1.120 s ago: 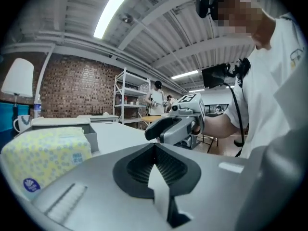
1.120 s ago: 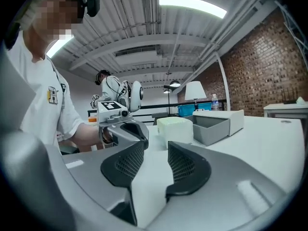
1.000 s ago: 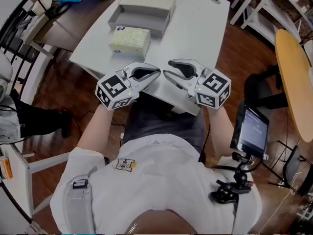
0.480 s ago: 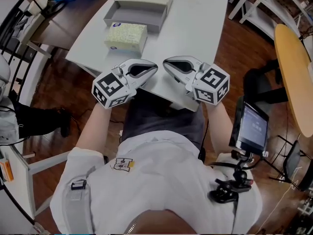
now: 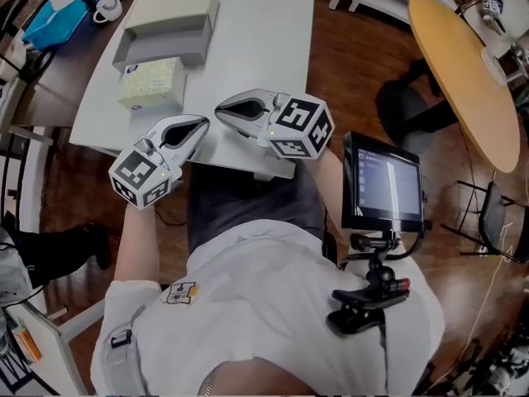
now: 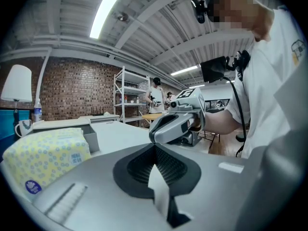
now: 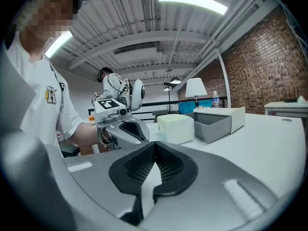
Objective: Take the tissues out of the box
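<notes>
My left gripper point(image 5: 202, 125) and right gripper point(image 5: 221, 107), 2 total, sit closed, empty; 1 dotted tissue pack point(image 5: 151, 83) beside 1 rectangular grey box point(image 5: 162, 46).

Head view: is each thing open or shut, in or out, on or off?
tissue pack: out of the box, lying on the table beside it.
grey box: open, nothing seen inside.
left gripper: shut, empty.
right gripper: shut, empty.
screen: on.
</notes>
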The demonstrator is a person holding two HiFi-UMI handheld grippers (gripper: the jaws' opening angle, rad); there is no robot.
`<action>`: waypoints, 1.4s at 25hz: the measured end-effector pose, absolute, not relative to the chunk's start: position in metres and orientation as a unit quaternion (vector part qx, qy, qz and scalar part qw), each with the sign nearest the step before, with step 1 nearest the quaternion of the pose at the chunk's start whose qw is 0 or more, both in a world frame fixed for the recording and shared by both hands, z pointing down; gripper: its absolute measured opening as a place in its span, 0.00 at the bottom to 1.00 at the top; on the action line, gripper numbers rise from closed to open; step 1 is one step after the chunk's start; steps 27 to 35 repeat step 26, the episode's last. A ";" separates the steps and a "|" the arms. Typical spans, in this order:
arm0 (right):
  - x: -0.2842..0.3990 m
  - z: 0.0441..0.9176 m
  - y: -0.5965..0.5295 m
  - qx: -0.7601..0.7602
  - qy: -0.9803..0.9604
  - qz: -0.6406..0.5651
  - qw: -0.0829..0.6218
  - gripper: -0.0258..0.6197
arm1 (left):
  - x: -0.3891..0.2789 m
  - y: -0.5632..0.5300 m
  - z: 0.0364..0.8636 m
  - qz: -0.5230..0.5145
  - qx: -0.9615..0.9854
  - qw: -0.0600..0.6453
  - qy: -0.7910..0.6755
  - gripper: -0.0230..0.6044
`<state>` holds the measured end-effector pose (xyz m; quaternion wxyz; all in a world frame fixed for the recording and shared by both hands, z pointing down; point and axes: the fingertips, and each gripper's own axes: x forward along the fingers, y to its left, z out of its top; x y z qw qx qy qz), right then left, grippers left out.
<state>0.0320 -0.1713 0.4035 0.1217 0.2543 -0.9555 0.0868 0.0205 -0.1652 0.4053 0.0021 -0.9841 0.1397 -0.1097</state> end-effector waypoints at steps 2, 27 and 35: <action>0.032 0.404 -0.171 0.254 -0.956 0.086 0.123 0.04 | 0.021 -0.166 0.406 -0.109 -0.984 0.001 0.139 0.03; 0.032 0.402 -0.169 0.251 -0.956 0.085 0.124 0.04 | 0.021 -0.164 0.404 -0.109 -0.984 -0.004 0.142 0.03; 0.032 0.402 -0.169 0.251 -0.956 0.085 0.124 0.04 | 0.021 -0.164 0.404 -0.109 -0.984 -0.004 0.142 0.03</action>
